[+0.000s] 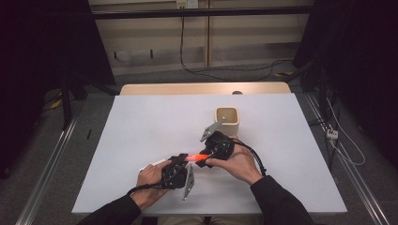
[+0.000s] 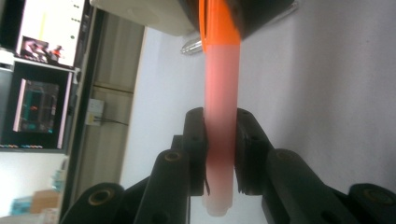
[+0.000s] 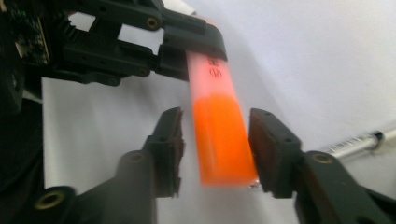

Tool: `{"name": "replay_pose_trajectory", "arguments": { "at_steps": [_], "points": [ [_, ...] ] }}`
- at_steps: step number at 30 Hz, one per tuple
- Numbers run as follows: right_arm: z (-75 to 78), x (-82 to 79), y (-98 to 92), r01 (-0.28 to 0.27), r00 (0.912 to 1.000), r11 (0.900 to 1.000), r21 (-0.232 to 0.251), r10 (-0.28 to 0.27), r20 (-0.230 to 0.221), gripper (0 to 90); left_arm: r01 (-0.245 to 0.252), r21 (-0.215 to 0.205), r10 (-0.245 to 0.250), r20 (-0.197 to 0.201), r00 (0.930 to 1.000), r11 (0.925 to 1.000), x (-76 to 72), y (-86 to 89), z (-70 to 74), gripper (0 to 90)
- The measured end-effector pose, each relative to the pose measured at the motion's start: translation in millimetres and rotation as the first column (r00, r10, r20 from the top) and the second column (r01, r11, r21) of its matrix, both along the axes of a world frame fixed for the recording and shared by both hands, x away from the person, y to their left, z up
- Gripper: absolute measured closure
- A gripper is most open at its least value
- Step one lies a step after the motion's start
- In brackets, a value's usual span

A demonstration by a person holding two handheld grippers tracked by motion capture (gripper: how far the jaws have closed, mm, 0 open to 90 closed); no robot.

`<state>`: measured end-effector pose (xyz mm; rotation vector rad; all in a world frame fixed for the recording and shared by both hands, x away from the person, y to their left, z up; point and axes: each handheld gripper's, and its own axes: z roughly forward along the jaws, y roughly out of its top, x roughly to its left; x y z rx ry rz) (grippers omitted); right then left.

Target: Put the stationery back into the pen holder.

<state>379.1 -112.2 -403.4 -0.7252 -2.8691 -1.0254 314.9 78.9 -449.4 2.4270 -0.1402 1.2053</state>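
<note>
Your left hand-held gripper (image 2: 219, 154) clamps the highlighter (image 2: 220, 116) — pale barrel pinched between its pads. Your right hand-held gripper (image 3: 215, 149) stands released — the orange cap (image 3: 222, 140) lies between its jaws, touching one pad.

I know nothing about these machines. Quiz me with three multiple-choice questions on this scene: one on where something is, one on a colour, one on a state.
1. Where does the beige cup stand?
A. On the table beyond the hands
B. On the floor
C. In the person's lap

2. What colour is the marker's cap?
A. Green
B. Bright orange
C. Blue

3. How does the left tool meet the marker?
A. Lies flat beside it
B. Wide open above it
C. Clamped on its pink barrel

Answers: 1 A, the high view shows it upright on the white table past both hands. 2 B, the right gripper view shows the orange cap between the right tool's parted jaws. 3 C, both pads press the barrel.
</note>
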Motion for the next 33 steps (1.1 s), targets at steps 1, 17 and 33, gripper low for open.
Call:
{"name": "replay_pose_trajectory", "arguments": {
  "at_steps": [1,17,33],
  "points": [
    [-0.6,-0.7,-1.6,0.007,1.0000,1.000,0.005,-0.007,-0.002,50.5,-0.008,0.003,0.008,-0.010,0.9999,1.0000,1.5,1.3,1.5,77.2],
    [-4.0,-7.2,-39.8,0.157,0.9849,0.986,0.050,-0.160,0.065,19.9,-0.142,-0.274,0.056,-0.297,0.9531,0.9512,16.0,17.4,14.2,77.2],
    [-13.2,-23.2,-91.6,0.343,0.9244,0.932,0.117,-0.357,0.133,10.6,-0.290,-0.448,0.012,-0.529,0.8487,0.8458,31.7,36.5,21.8,77.1]
  ]
}}
